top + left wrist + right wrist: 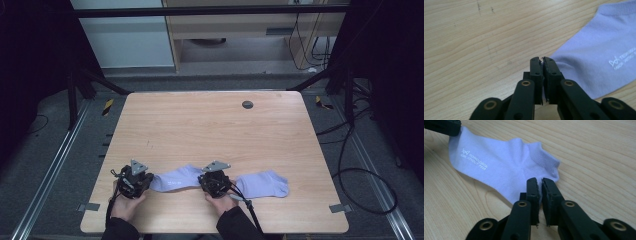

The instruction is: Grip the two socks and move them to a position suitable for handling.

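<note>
Socks first: a pale lilac ankle sock of knitted cloth (174, 179) lies flat near the lower edge of the high view, stretched between my two grippers, and a second lilac sock (264, 183) lies just to its right, toward the lower right of the light wooden table (210, 130).

My left gripper (146, 181) sits at the lower left of the high view, at the left end of the first sock. In the left gripper view its black jaws stand almost together with a thin fold of the sock's (596, 57) edge pinched between them; white printed lettering shows at the right edge of that frame, which the high view is too small to show.

My right gripper (207, 181) is at the lower middle of the high view, at the sock's other end. In the right gripper view its jaws are nearly closed on the cloth just below the ribbed cuff, where the sock (506, 167) reaches the frame's centre. That view also shows the left gripper's (442, 126) black tip at the upper left corner, clamped on the far end, and the white lettering beside it.

A small dark round cap (247, 104) sits in the tabletop at the upper middle of the high view, well apart from the socks.
</note>
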The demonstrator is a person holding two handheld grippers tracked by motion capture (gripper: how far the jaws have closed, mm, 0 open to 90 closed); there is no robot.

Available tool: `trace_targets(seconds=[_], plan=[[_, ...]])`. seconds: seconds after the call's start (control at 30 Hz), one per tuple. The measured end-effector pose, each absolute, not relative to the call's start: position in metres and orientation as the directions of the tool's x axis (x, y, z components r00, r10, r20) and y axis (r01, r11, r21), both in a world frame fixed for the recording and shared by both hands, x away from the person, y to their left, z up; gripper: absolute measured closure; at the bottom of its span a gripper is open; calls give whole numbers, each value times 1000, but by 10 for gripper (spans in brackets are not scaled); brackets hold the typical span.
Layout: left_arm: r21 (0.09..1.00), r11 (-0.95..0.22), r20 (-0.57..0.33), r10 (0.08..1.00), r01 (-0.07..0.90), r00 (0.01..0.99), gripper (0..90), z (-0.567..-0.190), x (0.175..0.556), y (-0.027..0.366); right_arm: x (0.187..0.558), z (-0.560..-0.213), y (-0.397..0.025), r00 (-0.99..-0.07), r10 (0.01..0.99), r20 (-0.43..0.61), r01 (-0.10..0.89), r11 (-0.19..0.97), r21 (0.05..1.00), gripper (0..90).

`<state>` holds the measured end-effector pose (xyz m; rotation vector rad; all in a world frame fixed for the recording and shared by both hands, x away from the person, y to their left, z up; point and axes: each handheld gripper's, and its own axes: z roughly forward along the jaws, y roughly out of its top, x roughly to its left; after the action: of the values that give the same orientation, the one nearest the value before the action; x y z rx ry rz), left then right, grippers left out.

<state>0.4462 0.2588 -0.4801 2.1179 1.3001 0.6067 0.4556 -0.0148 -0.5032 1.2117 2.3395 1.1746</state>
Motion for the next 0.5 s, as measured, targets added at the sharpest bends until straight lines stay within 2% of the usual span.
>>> trace_targets(seconds=[0.2, 0.5], plan=[[711, -316, 54, 916, 628, 398, 727, -474, 444, 267, 456, -495, -26, -612, 778, 143, 543, 281, 791, 729], [776, -248, -10, 914, 580, 405, 635, -456, 436, 264, 460, -477, -47, -611, 777, 151, 521, 252, 816, 654]])
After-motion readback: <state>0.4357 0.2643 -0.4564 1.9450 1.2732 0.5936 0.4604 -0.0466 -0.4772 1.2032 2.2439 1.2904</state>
